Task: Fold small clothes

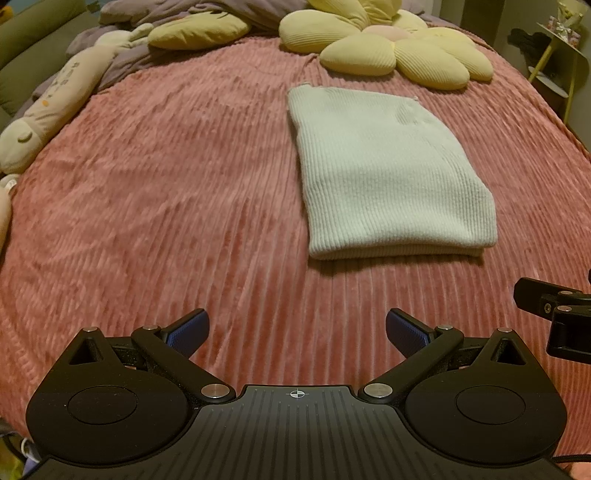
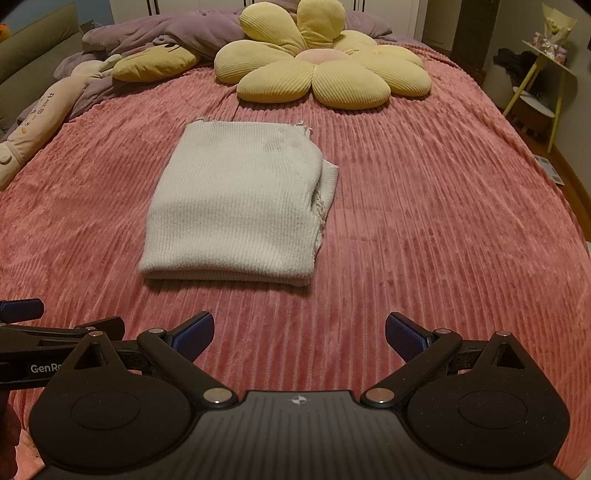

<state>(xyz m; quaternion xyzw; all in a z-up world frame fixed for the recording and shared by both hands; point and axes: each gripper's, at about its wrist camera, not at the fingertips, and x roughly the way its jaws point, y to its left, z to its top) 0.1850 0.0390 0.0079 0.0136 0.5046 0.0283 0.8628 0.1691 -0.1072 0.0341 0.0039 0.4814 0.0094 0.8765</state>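
A white ribbed knit garment [image 1: 391, 173] lies folded into a rectangle on the pink bedspread [image 1: 166, 184], ahead and to the right in the left wrist view. In the right wrist view the same garment [image 2: 236, 206] sits ahead and to the left, with a frayed under-layer showing at its right edge. My left gripper [image 1: 295, 332] is open, nothing between its blue pads, well short of the garment. My right gripper [image 2: 299, 336] is also open and empty, held back from the fold. Each gripper shows at the edge of the other's view.
A yellow flower-shaped cushion [image 2: 317, 66] lies at the bed's far end beside a purple duvet [image 2: 177, 29]. A long plush toy [image 1: 48, 114] runs along the left edge. A yellow-legged side table [image 2: 543, 88] stands off the bed's right side.
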